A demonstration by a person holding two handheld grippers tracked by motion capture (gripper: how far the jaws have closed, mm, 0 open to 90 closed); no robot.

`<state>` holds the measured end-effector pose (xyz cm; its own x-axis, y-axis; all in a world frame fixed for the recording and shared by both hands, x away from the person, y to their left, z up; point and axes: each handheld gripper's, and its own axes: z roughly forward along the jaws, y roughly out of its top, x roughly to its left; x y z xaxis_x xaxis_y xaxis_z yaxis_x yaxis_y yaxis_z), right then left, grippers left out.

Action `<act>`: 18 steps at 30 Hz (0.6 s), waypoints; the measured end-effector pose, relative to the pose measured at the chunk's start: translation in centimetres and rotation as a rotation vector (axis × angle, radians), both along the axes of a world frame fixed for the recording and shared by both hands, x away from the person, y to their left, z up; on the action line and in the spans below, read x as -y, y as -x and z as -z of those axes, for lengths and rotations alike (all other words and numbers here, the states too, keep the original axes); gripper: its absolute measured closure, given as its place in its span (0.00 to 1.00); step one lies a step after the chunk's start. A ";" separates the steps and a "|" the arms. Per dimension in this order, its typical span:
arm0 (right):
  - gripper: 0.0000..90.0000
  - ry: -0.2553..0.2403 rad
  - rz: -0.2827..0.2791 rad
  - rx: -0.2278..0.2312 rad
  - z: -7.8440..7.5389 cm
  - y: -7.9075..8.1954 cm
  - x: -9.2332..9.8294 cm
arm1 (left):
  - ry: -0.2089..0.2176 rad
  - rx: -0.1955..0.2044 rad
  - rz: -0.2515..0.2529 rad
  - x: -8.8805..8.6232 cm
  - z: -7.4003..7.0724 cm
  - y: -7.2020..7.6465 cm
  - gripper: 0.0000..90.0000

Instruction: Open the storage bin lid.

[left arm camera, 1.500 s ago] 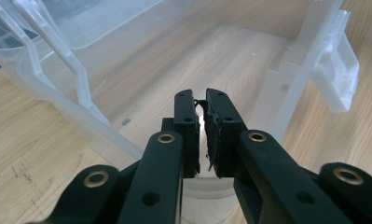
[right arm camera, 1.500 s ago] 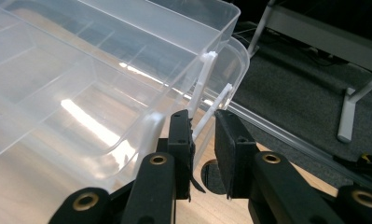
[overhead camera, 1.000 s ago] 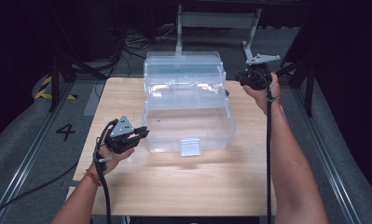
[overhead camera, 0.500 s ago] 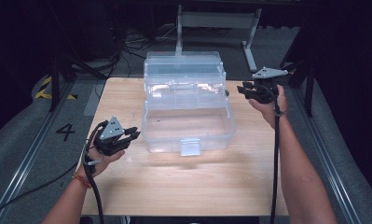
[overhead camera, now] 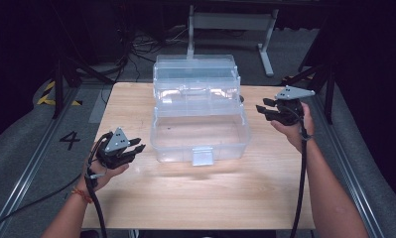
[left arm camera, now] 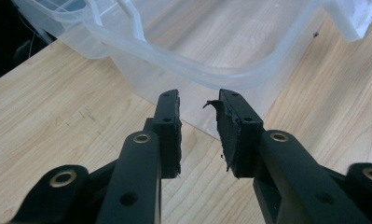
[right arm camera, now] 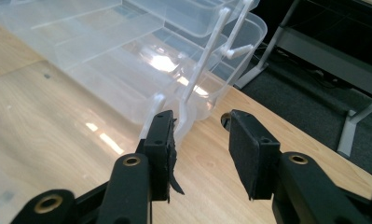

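— Clear plastic: the tackle box (overhead camera: 199,116) stands open at the centre of the high view on the pale wooden surface (overhead camera: 195,198), its trays stepped back toward the top of the frame.

— And the grippers?

— The left gripper (overhead camera: 134,149) sits lower left, just off the box's near corner; its jaws have just been opening, a narrow gap with nothing between them. The right gripper (overhead camera: 263,110) hangs at right, beside the box's end; its jaws have also been opening, apparently empty, though a tray arm lies close behind.
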<state>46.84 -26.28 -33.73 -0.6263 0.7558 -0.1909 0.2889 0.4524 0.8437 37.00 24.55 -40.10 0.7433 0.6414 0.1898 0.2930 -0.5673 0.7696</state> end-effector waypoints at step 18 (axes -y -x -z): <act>0.46 0.096 -0.032 -0.028 4.5 5.5 2.4 | -0.075 -0.075 -0.028 -1.5 2.7 1.2 0.61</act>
<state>41.36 -28.63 -38.27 -0.6557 0.7147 -0.2435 0.2957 0.5399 0.7881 35.83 26.04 -42.79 0.7391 0.6483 0.1827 0.3647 -0.6133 0.7006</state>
